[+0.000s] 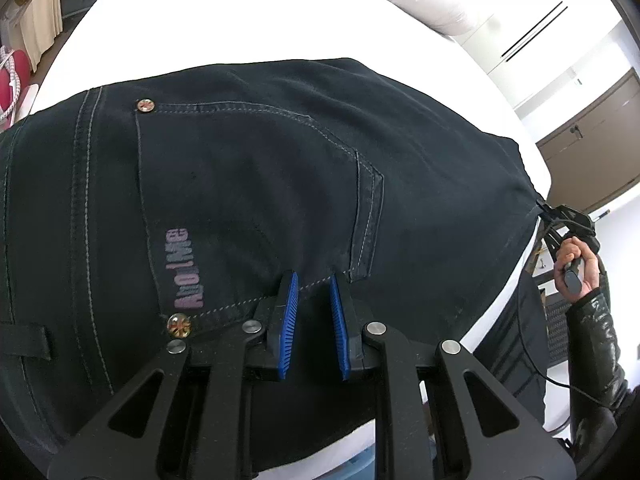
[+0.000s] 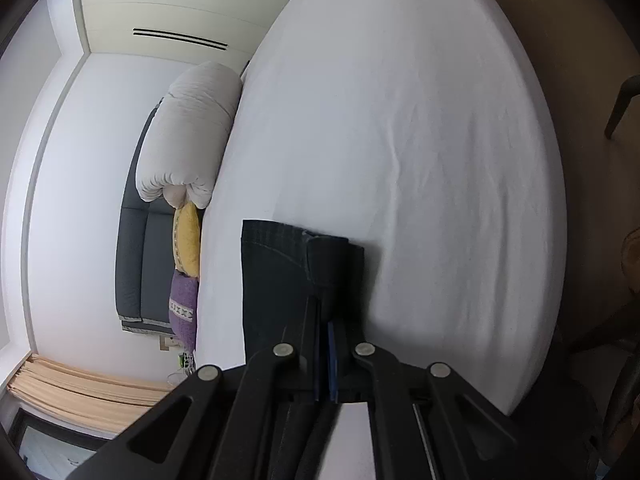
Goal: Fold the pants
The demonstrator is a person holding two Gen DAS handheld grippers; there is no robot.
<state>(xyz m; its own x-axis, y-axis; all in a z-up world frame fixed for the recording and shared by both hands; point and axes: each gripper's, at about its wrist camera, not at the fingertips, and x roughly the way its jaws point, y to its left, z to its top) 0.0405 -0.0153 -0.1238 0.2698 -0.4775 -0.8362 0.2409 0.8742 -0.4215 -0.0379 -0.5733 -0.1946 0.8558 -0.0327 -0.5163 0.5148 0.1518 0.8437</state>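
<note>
Lying on the white bed sheet (image 2: 420, 120), dark denim pants (image 1: 260, 184) are clamped by the right gripper (image 2: 326, 320); the left gripper (image 1: 314, 280) hovers parted over the near pocket.

Left gripper (image 1: 313, 286) parted, fingers hovering low, right gripper (image 2: 326, 322) pinched closed on cloth.

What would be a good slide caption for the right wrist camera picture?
Right gripper shut on the hem end of dark pants, held over a white bed sheet.
</note>
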